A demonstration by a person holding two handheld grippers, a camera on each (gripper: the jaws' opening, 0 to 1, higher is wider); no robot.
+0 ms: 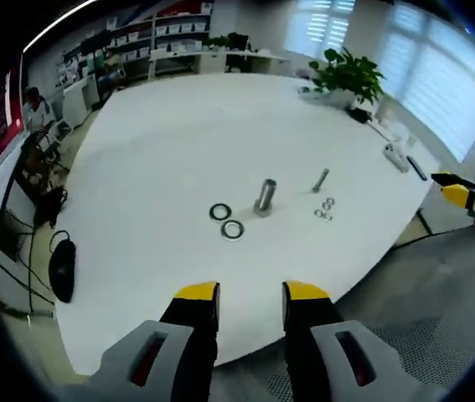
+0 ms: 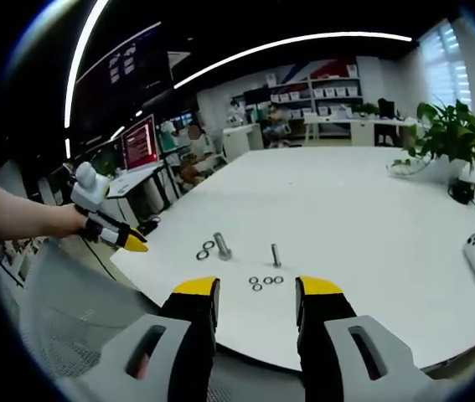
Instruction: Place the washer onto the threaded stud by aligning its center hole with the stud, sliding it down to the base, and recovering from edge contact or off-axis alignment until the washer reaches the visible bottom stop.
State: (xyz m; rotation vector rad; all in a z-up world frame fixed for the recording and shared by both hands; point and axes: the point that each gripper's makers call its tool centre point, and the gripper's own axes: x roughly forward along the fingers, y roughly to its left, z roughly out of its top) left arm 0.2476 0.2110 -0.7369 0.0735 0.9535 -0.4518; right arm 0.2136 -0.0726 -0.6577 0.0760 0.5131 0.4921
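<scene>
Both grippers hover off the white table's [image 1: 162, 151] near edge with nothing held — the left gripper [image 1: 250, 295] and right gripper [image 2: 256, 287] each with jaws spread wide. Two washers [image 1: 226, 221] lie flat by the near edge, just beside the upright threaded stud [image 1: 265, 198] — a slimmer bolt [image 2: 276, 255] and small nuts [image 2: 265, 281] sit nearby.

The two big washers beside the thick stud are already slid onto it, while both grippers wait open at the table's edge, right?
Not quite. In the left gripper view the two big washers lie flat on the table beside the thick stud, not on it. The rest holds.
</scene>
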